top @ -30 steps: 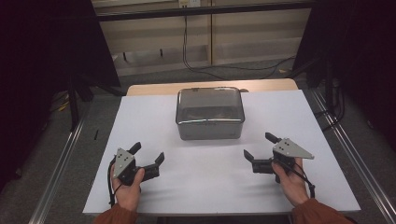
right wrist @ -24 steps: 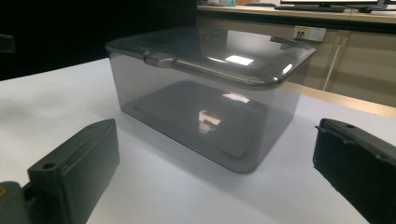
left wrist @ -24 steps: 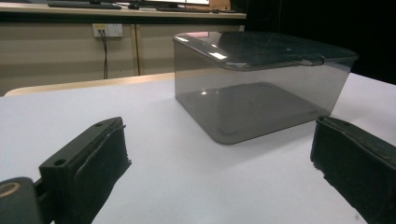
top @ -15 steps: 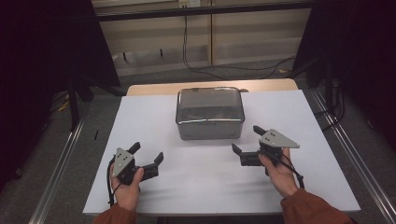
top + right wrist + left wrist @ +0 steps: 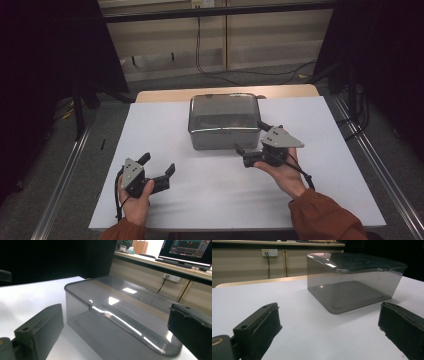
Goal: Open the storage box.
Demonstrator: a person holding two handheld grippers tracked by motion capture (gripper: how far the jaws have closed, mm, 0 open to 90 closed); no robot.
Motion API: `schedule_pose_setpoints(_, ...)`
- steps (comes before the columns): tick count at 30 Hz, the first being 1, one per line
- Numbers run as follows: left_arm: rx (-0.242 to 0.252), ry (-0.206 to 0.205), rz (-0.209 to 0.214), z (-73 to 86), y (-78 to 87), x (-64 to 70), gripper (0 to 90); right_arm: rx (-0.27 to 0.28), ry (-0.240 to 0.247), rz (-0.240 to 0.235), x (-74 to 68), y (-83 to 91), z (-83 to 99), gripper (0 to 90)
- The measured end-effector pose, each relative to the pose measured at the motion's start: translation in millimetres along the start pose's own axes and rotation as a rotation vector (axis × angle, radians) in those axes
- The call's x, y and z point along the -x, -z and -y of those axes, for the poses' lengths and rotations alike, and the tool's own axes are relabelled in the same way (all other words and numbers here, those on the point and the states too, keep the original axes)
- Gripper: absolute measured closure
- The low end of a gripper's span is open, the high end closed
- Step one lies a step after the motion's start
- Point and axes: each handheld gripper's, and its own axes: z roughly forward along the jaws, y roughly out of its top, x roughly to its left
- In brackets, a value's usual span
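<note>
Smoked plastic box (image 5: pixel 224 121) with closed lid sits mid-table at the far side. Right gripper (image 5: pixel 248 137) stands wide open and empty just beside its front right corner; left gripper (image 5: pixel 158 165) open, empty, well apart. Box appears rigid, light, slick-walled, probably empty; best gripped at the lid rim.
</note>
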Motion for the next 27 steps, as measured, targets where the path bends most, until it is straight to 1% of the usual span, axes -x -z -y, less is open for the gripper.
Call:
schedule_pose_setpoints(3, 0.002, -0.005, 0.002, -0.2, 0.9, -0.5, 3.6, -0.007, 0.023, -0.002, -2.0, -9.0, -4.0, 0.0)
schedule_pose_setpoints(5, 0.000, -0.001, 0.003, 0.0, 0.8, -0.9, 3.6, -0.015, 0.049, 0.004, -3.4, -13.4, -5.8, 0.1)
schedule_pose_setpoints(7, -0.002, 0.000, 0.000, 0.4, 0.8, -1.9, 3.6, -0.008, 0.073, 0.003, -4.0, -16.3, -6.8, 0.1)
schedule_pose_setpoints(8, -0.001, 0.003, -0.001, 0.3, 0.9, -2.2, 3.6, -0.010, 0.094, 0.014, -4.4, -16.9, -7.3, 0.1)
schedule_pose_setpoints(9, -0.001, 0.003, -0.001, 0.3, 0.9, -2.2, 3.6, -0.010, 0.094, 0.014, -4.4, -16.9, -7.3, 0.1)
schedule_pose_setpoints(10, 0.001, 0.002, -0.001, 0.2, 0.9, -2.0, 3.6, -0.004, 0.162, 0.044, -6.1, -18.7, -7.7, 0.6)
schedule_pose_setpoints(11, -0.001, -0.001, -0.001, 0.2, 0.9, -1.9, 3.6, -0.004, 0.162, 0.044, -6.1, -18.7, -7.7, 0.6)
schedule_pose_setpoints(12, -0.004, -0.002, 0.004, 0.3, 0.4, -1.2, 3.7, -0.015, 0.207, 0.056, -7.6, -21.0, -7.4, 3.9)
schedule_pose_setpoints(13, -0.004, -0.002, 0.005, 0.3, 0.3, -0.8, 3.6, -0.010, 0.237, 0.060, -8.5, -22.0, -6.9, 4.8)
schedule_pose_setpoints(14, -0.004, -0.003, 0.003, 0.4, 0.2, -0.5, 3.6, -0.010, 0.257, 0.059, -9.6, -23.1, -6.4, 5.8)
schedule_pose_setpoints(15, -0.004, -0.003, 0.003, 0.4, 0.2, -0.5, 3.6, -0.010, 0.257, 0.059, -9.6, -23.1, -6.4, 5.8)
schedule_pose_setpoints(16, -0.006, -0.002, 0.004, 0.4, -0.1, -0.7, 3.6, -0.025, 0.299, 0.062, -11.4, -25.9, -5.7, 6.3)
schedule_pose_setpoints(17, -0.006, -0.002, 0.004, 0.4, -0.1, -0.7, 3.6, -0.025, 0.299, 0.062, -11.4, -25.9, -5.7, 6.3)
schedule_pose_setpoints(18, -0.007, -0.003, 0.004, 0.5, -0.1, -1.1, 3.6, -0.034, 0.346, 0.071, -12.7, -28.8, -5.3, 7.0)
schedule_pose_setpoints(20, -0.006, -0.004, 0.002, 0.5, 0.2, -1.3, 3.7, -0.042, 0.390, 0.082, -13.6, -31.6, -5.1, 7.5)
schedule_pose_setpoints(21, -0.005, -0.004, 0.002, 0.4, 0.4, -1.4, 3.6, -0.052, 0.420, 0.087, -14.0, -33.2, -4.7, 7.7)
schedule_pose_setpoints(22, -0.004, -0.003, 0.003, 0.5, 0.4, -1.5, 3.7, -0.063, 0.444, 0.086, -14.5, -34.9, -4.4, 8.6)
schedule_pose_setpoints(24, -0.006, -0.003, 0.004, 0.5, 0.5, -1.7, 3.6, -0.084, 0.455, 0.079, -16.0, -37.2, -3.3, 10.4)
schedule_pose_setpoints(27, -0.006, -0.004, 0.000, 0.4, 0.9, -2.1, 3.6, -0.100, 0.543, 0.099, -20.2, -39.0, -1.0, 11.6)
